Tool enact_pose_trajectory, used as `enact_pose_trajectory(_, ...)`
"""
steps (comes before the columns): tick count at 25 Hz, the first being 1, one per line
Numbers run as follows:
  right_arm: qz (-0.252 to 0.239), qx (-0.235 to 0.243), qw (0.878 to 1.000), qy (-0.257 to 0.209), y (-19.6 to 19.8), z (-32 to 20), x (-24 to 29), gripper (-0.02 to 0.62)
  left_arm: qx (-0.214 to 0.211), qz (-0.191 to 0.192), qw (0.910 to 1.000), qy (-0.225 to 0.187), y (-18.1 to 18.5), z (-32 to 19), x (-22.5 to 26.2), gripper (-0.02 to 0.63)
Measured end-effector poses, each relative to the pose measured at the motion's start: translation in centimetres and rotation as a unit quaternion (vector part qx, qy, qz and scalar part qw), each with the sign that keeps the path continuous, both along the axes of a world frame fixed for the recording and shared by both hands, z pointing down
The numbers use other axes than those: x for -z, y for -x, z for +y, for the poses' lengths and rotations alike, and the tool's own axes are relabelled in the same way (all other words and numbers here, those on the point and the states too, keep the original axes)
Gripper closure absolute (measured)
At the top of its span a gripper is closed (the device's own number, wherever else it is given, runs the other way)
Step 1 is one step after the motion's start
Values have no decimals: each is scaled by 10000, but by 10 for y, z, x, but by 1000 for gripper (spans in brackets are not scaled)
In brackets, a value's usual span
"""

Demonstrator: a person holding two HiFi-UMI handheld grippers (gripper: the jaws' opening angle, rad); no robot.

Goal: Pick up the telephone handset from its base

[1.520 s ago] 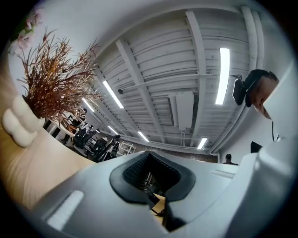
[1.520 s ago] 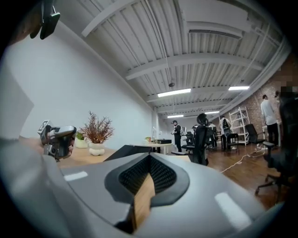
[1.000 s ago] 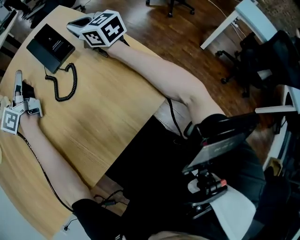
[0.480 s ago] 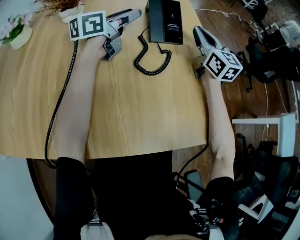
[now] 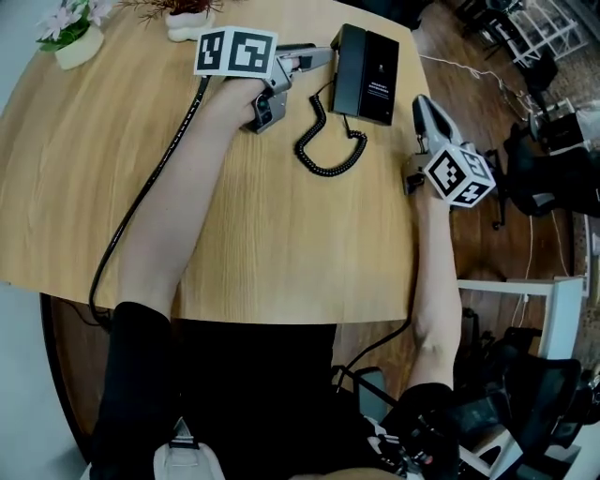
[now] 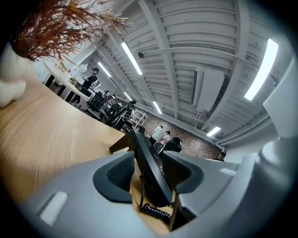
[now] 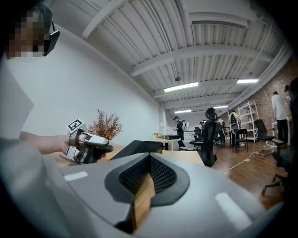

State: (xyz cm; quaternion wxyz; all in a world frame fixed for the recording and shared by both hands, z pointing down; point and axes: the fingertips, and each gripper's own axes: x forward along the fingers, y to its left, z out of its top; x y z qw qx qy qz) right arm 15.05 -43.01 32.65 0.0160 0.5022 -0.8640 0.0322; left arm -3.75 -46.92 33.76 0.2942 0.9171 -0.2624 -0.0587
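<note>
Vase (image 5: 187,19) with dry twigs and a small flower pot (image 5: 67,42) stand on the counter (image 5: 234,234), well to the left of the left gripper (image 5: 317,58) and out of its way. This gripper lies level, low over the counter, and points to the right. Its jaws are spread apart and pinch nothing. Just in front of its tips is the phone, and in the left gripper view the dark body of the phone shows in the gap between the two pads, but the pads do not touch it.

The handset (image 5: 345,58) lies on the base (image 5: 380,66), along the side that is nearest to this gripper, so I judge that the wide opening is there to slide around it. The cord (image 5: 326,141) curls on the counter below the jaws, toward the person, and it could drag when the handset rises.

On the right of the base, near it but apart, the right gripper (image 5: 424,105) rests at the counter edge. Its pads are pressed together on nothing. Probably it only waits there, or it may steady the base later. The lift is not yet begun.
</note>
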Motion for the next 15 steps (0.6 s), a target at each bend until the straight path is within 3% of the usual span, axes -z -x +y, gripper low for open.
enact_pose_trajectory(4,-30,32,10000,-19,0,1,2,592,-359,-294,9976,510,-15,-3,-7,417)
enact_pose_trajectory(9,-10,48,10000,-21,0,-1,-1,592,-510,216,9882,1428,-13,-21,-16,380)
enact_pose_trajectory(12,-1,46,10000,-27,0,0,0,592,-497,177,9843,1683,-14,-27,-21,379)
enact_pose_trajectory(15,1,40,10000,-29,0,0,-1,592,-565,-139,9832,1729,-21,-26,-27,380)
